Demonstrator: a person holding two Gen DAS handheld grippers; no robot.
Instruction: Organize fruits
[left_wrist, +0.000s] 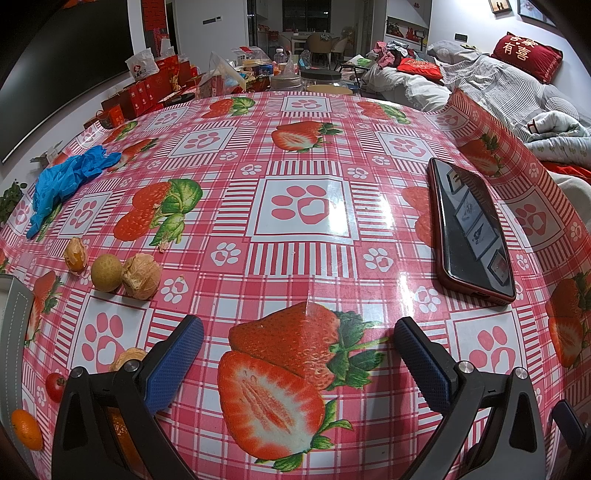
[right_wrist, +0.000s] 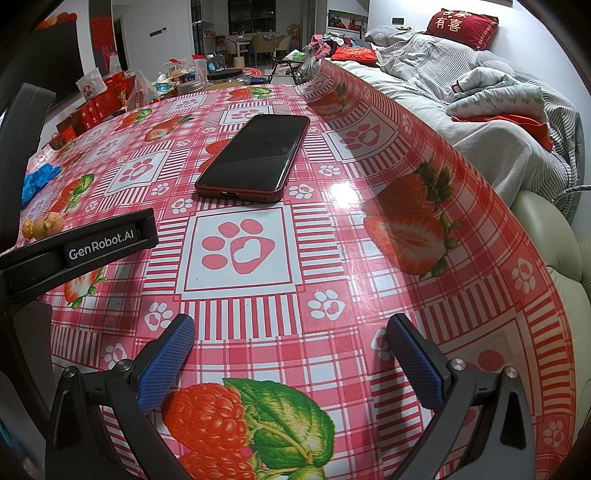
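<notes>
Glossy red-and-white checked oilcloth (left_wrist: 295, 258), printed with strawberries and paw marks, covered the table, and a cluttered living room with a grey-draped sofa (right_wrist: 461, 92) lay beyond its far edge. Both grippers hung low over the near edge of the table with nothing between their fingers. The left gripper (left_wrist: 299, 332) was spread wide, its blue textured pads (left_wrist: 177, 354) flanking a printed strawberry. The right gripper (right_wrist: 291, 332) was likewise released, jaws well apart above the bare cloth.

The fruits sat near the left edge of the table. A round yellow-green fruit (left_wrist: 106, 274) touched a papery tan-husked fruit (left_wrist: 142, 276) on its right, and a smaller orange husked fruit (left_wrist: 75, 254) lay just beside them on the left. Nearer the near left corner were another husked fruit (left_wrist: 127, 359), partly hidden behind the left gripper's finger, a small red tomato (left_wrist: 55, 386) and a small orange citrus (left_wrist: 26, 428). A crumpled blue disposable glove (left_wrist: 62, 184) lay farther along the left edge. A dark smartphone in a red case (left_wrist: 471, 232) rested flat toward the right edge, well apart from the fruits.
</notes>
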